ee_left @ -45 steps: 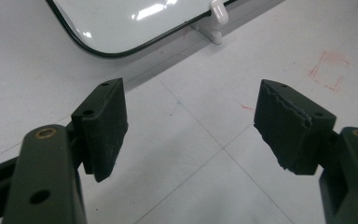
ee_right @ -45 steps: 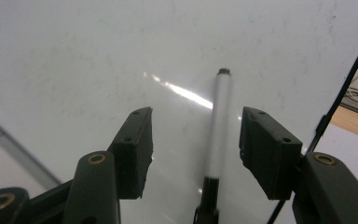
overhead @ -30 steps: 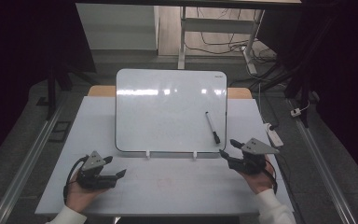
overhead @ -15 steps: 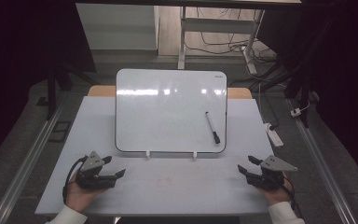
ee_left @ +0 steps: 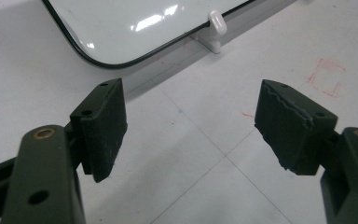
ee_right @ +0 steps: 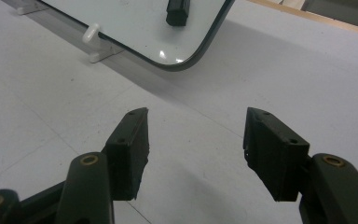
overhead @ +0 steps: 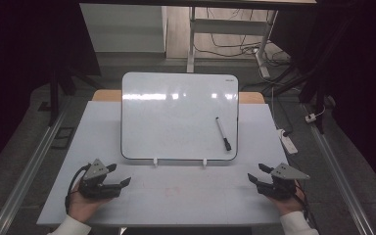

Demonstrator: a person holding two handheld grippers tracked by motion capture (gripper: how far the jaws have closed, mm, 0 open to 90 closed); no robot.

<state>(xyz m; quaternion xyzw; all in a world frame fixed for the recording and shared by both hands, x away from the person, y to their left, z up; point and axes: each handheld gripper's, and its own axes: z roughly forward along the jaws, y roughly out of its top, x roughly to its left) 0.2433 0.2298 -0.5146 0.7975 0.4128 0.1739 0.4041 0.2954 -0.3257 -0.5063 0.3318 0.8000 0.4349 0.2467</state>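
On the right side of the whiteboard [overhead: 176, 115] the marker [overhead: 223, 133] lies lengthwise away from the person, up-table and slightly inward of the right gripper [overhead: 255, 177], nearer it than the left gripper [overhead: 120, 177], both open and empty.

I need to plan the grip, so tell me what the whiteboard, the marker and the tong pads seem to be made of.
Whiteboard: glossy white surface, probably coated steel or melamine, since lamps reflect in it; thin dark rim. Marker: seemingly plastic, white barrel with a black cap. Pads of the left tongs: matte black rubber or foam, by their rough, chipped edges; the right tongs' pads look alike.
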